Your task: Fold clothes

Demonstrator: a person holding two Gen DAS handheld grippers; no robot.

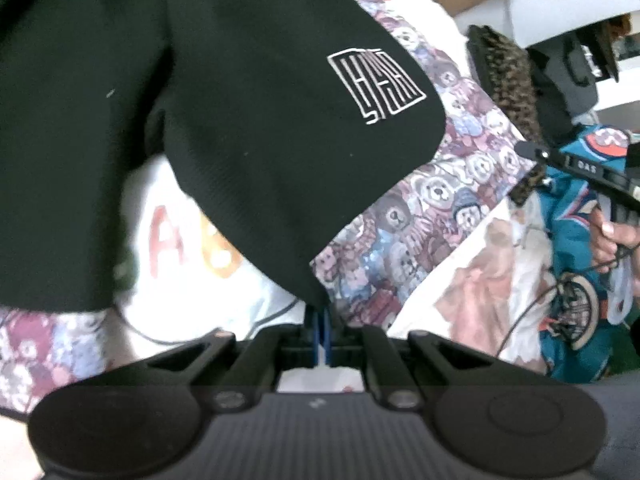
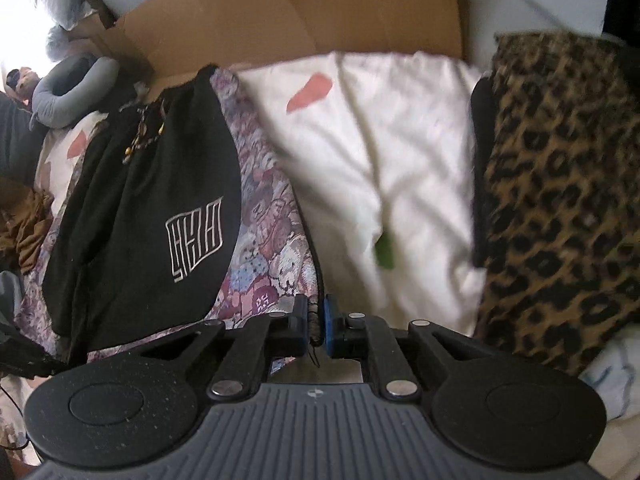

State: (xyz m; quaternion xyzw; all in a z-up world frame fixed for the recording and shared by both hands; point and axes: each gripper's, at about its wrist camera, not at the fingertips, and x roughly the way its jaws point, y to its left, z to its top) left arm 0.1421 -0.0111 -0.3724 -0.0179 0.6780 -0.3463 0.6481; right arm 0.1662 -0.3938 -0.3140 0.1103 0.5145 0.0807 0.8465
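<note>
A black garment [image 1: 240,120] with a white line logo [image 1: 376,84] hangs in front of the left wrist camera. My left gripper [image 1: 322,332] is shut on its lower corner, with the fabric pinched between the blue pads. Under it lies a teddy-bear print cloth [image 1: 420,208]. In the right wrist view the black garment [image 2: 152,208] rests on that bear-print cloth [image 2: 268,248]. My right gripper [image 2: 318,320] is shut on the cloth's dark hemmed edge. The right gripper [image 1: 528,150] also shows at the right of the left wrist view, held by a hand [image 1: 612,236].
A leopard-print garment [image 2: 560,184] lies to the right on a white sheet [image 2: 380,140]. A cardboard box [image 2: 320,12] stands behind. A teal printed garment [image 1: 576,208] lies at the right. A grey neck pillow [image 2: 72,88] sits at the far left.
</note>
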